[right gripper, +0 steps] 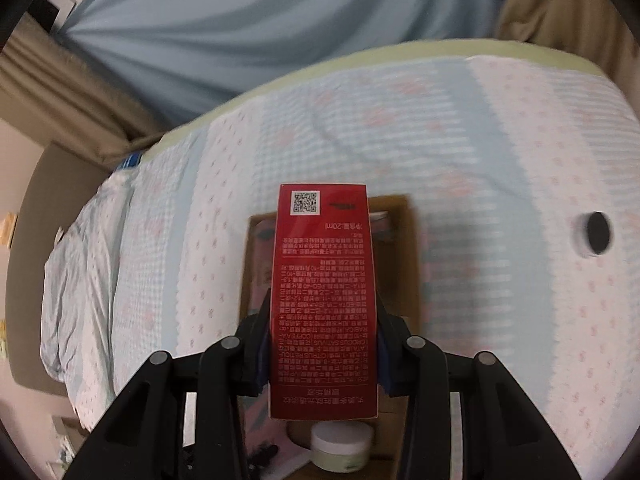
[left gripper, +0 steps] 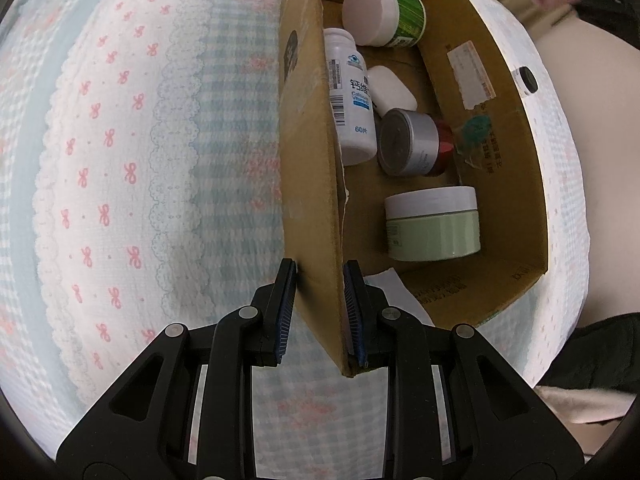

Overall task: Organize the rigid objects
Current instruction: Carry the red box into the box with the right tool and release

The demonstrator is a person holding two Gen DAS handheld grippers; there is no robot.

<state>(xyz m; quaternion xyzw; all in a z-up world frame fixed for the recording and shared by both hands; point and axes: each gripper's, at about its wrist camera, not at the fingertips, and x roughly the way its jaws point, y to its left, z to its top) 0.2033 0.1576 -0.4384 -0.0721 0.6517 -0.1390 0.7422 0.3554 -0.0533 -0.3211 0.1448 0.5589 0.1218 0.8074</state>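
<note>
Left wrist view: left claw (left gripper: 320, 312) clamped on the near side wall of a cardboard box (left gripper: 308, 160) resting on a bed (left gripper: 120, 160) with a bow-print sheet. Inside the box, ahead and right of the claw: pale green cream jar (left gripper: 434, 224), silver-lidded red jar (left gripper: 412, 142), white pill bottle (left gripper: 350, 96), white soap-like bar (left gripper: 390, 90), green tub with white lid (left gripper: 382, 14). Right wrist view: right claw (right gripper: 323, 344) clamped on a red carton (right gripper: 323, 300) printed with a QR code, held above the blurred box (right gripper: 412, 248); cream jar (right gripper: 341, 448) below the claw; small black-and-white round object (right gripper: 595, 233) far right on the bed (right gripper: 480, 140).
</note>
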